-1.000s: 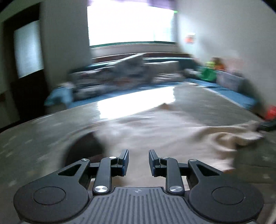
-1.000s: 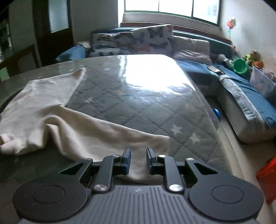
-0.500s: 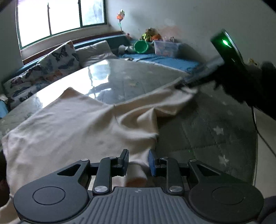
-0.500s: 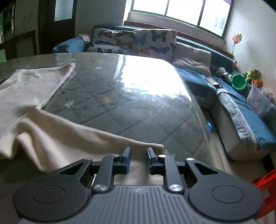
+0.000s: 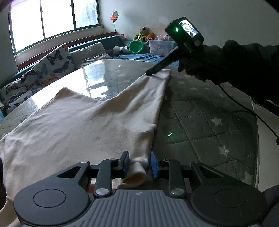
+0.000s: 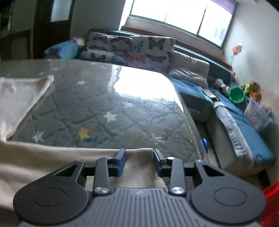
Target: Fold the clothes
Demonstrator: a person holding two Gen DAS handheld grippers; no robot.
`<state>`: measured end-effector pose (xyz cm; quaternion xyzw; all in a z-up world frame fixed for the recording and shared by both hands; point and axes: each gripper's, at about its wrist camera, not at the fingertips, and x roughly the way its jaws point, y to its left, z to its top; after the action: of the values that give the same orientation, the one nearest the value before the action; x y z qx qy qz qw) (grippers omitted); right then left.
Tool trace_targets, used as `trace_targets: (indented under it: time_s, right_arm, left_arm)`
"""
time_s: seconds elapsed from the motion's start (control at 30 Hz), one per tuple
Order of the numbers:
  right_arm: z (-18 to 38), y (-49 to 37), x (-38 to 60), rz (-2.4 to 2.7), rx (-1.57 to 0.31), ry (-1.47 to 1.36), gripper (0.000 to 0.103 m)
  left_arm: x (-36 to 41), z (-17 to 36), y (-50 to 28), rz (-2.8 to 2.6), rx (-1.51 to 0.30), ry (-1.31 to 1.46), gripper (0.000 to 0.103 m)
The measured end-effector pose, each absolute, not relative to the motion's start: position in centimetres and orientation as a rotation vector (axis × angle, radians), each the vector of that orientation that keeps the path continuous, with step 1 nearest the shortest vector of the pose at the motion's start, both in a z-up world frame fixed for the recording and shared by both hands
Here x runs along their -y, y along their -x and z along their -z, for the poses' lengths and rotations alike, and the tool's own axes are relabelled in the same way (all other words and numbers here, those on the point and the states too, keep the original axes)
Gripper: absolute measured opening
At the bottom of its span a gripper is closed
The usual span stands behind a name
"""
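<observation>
A grey quilted cover with stars (image 6: 108, 117) lies under glossy glass on the worktop (image 5: 97, 76). Past the worktop's far edge, butterfly cushions (image 6: 148, 50) and a beige pillow (image 6: 190, 71) line a blue sofa (image 6: 244, 122). A green bucket (image 5: 136, 46), plush toys (image 5: 143, 34) and a clear storage box (image 5: 160, 46) sit beyond its far right corner.

Setting: a lived-in home room, used for sitting and play.
- Wide window (image 6: 183, 15) over a long blue corner bench (image 6: 244, 125).
- Butterfly-print cushions (image 6: 139, 50) and a plain grey cushion (image 6: 190, 71) along the bench.
- Soft toys (image 5: 143, 35), green bucket (image 5: 136, 46), clear storage box (image 5: 160, 46), paper pinwheel (image 5: 114, 15) in the corner.
- Glass-topped table (image 6: 139, 108) over a star-quilted cover.
</observation>
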<state>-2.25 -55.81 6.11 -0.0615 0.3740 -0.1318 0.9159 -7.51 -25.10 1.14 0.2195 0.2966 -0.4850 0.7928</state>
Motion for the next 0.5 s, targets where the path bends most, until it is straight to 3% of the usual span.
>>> trace_targets:
  time_s: [0.13,0.5]
  right_arm:
    - [-7.0,3.9,55.4,0.252,-0.735,0.119,0.033]
    - [-6.9,5.1,54.3,0.230,-0.744,0.084,0.034]
  left_arm:
    - [25.3,-1.6,7.5,1.049,-0.645,-0.468,0.039]
    - [26.5,-2.2,7.6,1.054,-0.633,-0.437,0.046]
